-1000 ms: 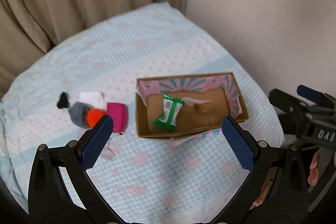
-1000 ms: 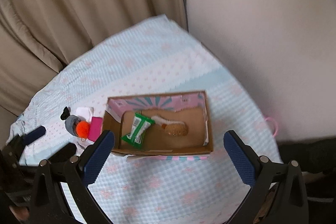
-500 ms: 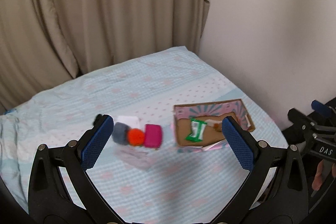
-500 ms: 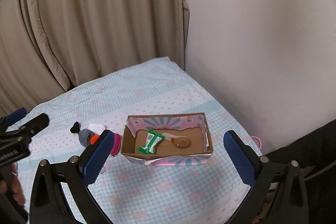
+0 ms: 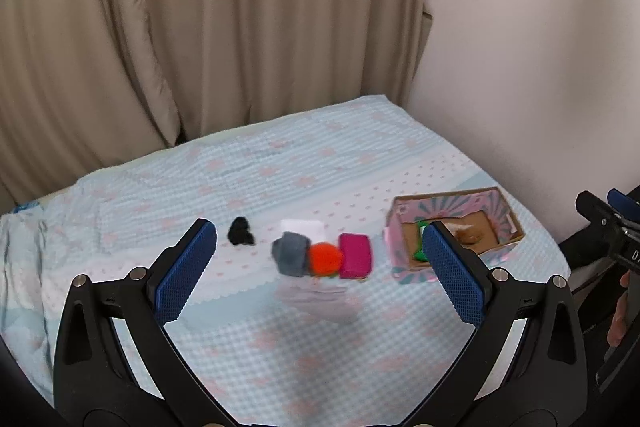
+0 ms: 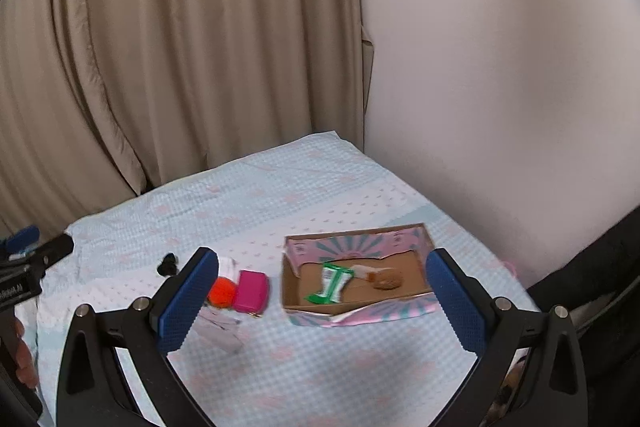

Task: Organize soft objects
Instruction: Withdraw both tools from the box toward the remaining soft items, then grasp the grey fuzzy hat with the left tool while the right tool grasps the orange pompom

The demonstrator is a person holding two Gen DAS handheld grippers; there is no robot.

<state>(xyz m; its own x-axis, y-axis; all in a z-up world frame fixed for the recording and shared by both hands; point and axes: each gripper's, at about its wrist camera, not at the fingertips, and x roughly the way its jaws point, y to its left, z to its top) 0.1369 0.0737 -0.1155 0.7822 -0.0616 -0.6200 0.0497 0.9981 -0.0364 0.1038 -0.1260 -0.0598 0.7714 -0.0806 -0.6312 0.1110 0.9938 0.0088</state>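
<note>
A row of soft things lies on the blue cloth: a black piece, a grey piece, an orange pom-pom, a magenta pouch and a white piece behind them. A cardboard box to their right holds a green packet and a brown piece. My left gripper is open and empty, well above and short of the row. My right gripper is open and empty, above the box's near side. The pom-pom and pouch also show in the right wrist view.
A pale flat packet lies in front of the row. Beige curtains hang behind the bed and a white wall stands at the right. The cloth's front half holds nothing else.
Both grippers have pulled up and back from the bed, so the box and soft things look smaller and farther. The jaws stay open. No object has moved.
</note>
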